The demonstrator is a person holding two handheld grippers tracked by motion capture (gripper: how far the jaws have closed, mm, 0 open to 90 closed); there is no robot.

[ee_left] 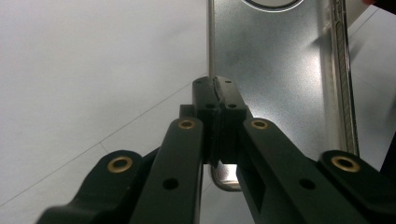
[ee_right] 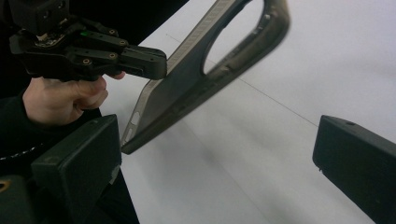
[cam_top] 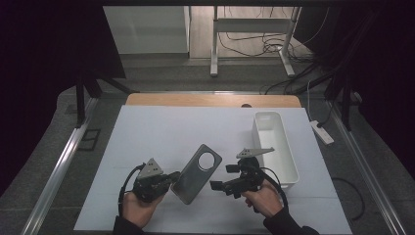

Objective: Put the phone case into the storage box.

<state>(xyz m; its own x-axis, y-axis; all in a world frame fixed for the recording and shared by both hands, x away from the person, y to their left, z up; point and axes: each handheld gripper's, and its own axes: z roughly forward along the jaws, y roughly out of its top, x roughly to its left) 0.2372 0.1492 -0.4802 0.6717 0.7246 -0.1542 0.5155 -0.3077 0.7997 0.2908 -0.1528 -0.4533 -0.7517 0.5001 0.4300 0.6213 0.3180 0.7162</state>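
A smoky grey phone case (cam_top: 196, 174) with a round camera hole is held tilted just above the white sheet (cam_top: 161, 132). My left gripper (cam_top: 172, 179) is shut on the case's lower left edge. In the left gripper view the jaws (ee_left: 217, 91) meet on the rim of the case (ee_left: 275, 70). My right gripper (cam_top: 222, 177) hovers just right of the case with its jaws wide apart and nothing between them. The right gripper view shows the case (ee_right: 187, 79) ahead, pinched by the left gripper (ee_right: 147, 63), while the right gripper's own pads (ee_right: 217, 158) stand open.
A white oblong bin (cam_top: 292, 161) stands on the sheet's right side, just beyond my right hand. A white power strip (cam_top: 321, 132) lies off the table at right. The wooden table edge (cam_top: 210, 100) runs along the back.
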